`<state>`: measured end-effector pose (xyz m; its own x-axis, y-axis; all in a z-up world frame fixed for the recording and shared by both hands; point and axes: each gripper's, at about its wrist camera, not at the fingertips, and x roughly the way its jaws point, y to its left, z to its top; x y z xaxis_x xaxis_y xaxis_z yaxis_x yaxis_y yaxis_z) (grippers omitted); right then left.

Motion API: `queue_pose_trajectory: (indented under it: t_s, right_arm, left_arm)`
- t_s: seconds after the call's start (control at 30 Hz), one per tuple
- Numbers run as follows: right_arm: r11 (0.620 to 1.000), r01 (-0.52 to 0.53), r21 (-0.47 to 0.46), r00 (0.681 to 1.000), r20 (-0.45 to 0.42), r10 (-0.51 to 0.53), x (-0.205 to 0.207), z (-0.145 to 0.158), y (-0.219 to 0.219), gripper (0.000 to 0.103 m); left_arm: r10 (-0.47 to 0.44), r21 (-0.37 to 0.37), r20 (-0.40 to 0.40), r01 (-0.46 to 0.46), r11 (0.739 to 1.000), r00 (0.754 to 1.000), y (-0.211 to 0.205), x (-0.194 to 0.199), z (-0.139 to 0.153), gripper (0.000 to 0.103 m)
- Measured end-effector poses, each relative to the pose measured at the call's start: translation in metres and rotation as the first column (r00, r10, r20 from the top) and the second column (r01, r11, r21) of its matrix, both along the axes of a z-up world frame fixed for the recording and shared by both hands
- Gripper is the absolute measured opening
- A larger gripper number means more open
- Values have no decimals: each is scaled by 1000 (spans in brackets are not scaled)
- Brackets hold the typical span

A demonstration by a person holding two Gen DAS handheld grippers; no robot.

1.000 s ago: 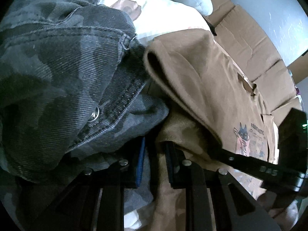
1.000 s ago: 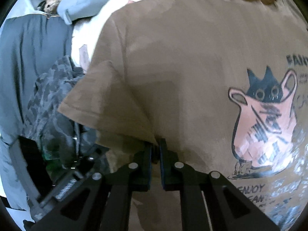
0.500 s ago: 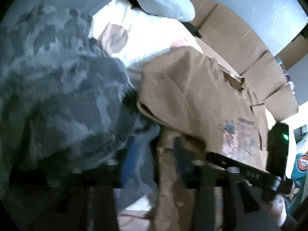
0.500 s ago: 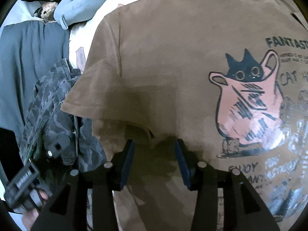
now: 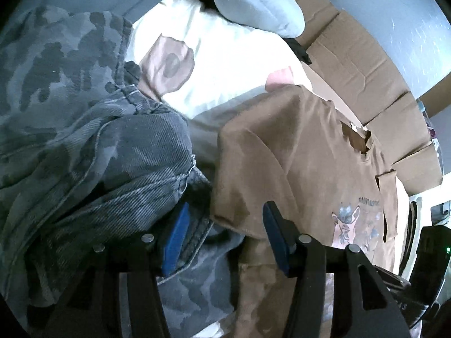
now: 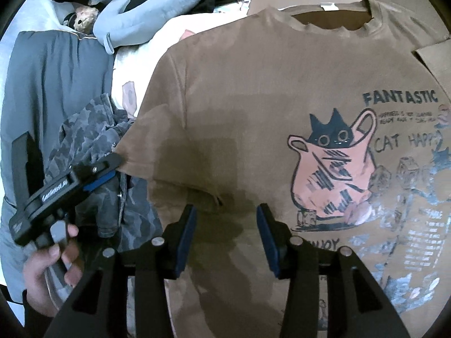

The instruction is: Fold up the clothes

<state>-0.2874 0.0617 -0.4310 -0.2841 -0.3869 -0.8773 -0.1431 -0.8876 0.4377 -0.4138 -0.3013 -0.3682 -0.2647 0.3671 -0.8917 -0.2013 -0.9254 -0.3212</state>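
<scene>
The brown T-shirt (image 6: 267,107), reading "FANTASTIC" and "CAT HAPPY", is lying spread ahead of the right gripper (image 6: 225,225), jaws gaping empty. Camouflage jeans (image 5: 84,140) are crowding the left gripper (image 5: 222,233), jaws likewise open.

I saw the brown T-shirt (image 6: 253,107) lying face up and spread flat, its neckline at the far end and a cat-in-a-jug print (image 6: 332,169) with the word "FANTASTIC" on the chest. Its sleeve (image 6: 157,146) lay folded in over the body, the cuff edge just touching the crumpled grey camouflage garment (image 5: 84,140) beside it.
</scene>
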Motion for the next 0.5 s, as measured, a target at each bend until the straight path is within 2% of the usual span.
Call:
queue_pose_trajectory:
  t_s: [0.07,0.13,0.2,0.27,0.3,0.37,0.5]
  right_arm:
    - [1000,-19,15,1000,-1,19,0,1,-1,42]
    - [999,-31,27,1000,3,31,0,1,-1,42]
    - [1000,-24,19,1000,3,24,-1,3,0,42]
    - [1000,-20,13,1000,0,20,-2,5,1,42]
    - [1000,-22,14,1000,-4,22,-3,7,1,42]
    - [1000,-26,14,1000,-14,26,-6,12,1,43]
    - [999,-32,9,999,-40,33,-14,24,0,46]
  left_arm:
    - [0,7,15,-1,1000,1000,0,-3,-3,54]
    - [-6,7,29,5,1000,1000,1,-4,-3,48]
    - [-8,-27,50,9,1000,999,3,-7,-2,25]
    - [11,-25,73,-9,1000,997,-1,-10,-1,16]
    - [22,-17,88,-21,1000,996,-3,-12,-1,15]
    - [15,-11,98,-14,1000,995,-1,-12,4,4]
    - [-21,2,93,21,1000,995,11,-10,23,4]
